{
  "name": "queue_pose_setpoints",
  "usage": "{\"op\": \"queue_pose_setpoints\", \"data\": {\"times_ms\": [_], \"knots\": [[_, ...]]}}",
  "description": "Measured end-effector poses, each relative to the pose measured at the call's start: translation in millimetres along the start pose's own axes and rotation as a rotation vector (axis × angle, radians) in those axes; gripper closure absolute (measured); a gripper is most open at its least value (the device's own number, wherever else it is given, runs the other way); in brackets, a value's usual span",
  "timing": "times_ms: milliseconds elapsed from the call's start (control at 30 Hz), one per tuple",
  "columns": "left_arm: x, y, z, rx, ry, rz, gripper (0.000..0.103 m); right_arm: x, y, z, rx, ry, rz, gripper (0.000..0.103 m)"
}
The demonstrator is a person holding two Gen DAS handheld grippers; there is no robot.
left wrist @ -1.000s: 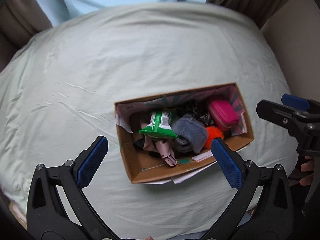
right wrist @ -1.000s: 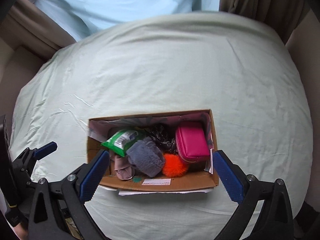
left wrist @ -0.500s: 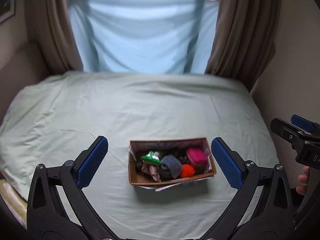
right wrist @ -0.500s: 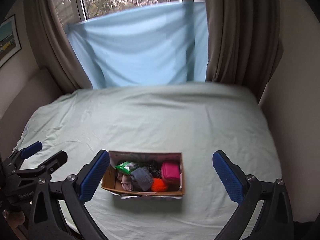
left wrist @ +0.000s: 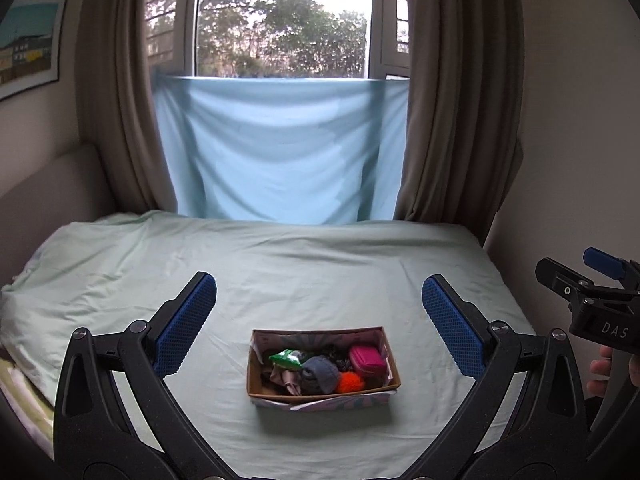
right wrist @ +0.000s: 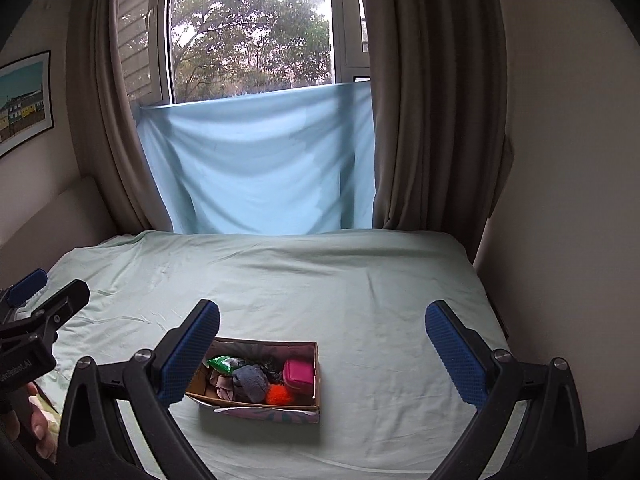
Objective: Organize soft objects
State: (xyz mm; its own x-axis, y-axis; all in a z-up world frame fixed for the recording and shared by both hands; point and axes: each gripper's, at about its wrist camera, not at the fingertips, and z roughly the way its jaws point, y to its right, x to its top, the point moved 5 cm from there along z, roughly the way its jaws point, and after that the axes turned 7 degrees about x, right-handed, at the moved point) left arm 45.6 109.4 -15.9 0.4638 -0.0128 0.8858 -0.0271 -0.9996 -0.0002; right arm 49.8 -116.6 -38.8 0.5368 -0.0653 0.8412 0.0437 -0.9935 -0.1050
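Bed (left wrist: pixel 320 280): lying wide and green under the window.
Box (left wrist: pixel 280 394): sitting on the bed, holding soft things.
Left gripper (left wrist: pixel 320 324): hanging wide open above the box.
Right gripper (right wrist: pixel 322 350): hanging wide open too.
Pink pouch (left wrist: pixel 367 358): lying inside the box.

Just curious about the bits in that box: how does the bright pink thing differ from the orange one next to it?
The pink pouch is smooth, boxy and flat-topped; the orange pom-pom is fuzzy and round. The pouch is the larger of the two. The pouch lies toward the far right corner of the cardboard box, the pom-pom nearer the front wall. Both sit inside the box on the bed, untouched by either pair of tongs.
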Motion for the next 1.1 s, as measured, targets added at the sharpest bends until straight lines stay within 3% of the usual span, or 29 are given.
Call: {"op": "queue_pose_setpoints", "data": {"times_ms": [1100], "knots": [[-6, 23, -13, -0.046, 0.022, 0.031, 0.0, -2, 14, -21, -0.05, 0.036, 0.01, 0.001]]}}
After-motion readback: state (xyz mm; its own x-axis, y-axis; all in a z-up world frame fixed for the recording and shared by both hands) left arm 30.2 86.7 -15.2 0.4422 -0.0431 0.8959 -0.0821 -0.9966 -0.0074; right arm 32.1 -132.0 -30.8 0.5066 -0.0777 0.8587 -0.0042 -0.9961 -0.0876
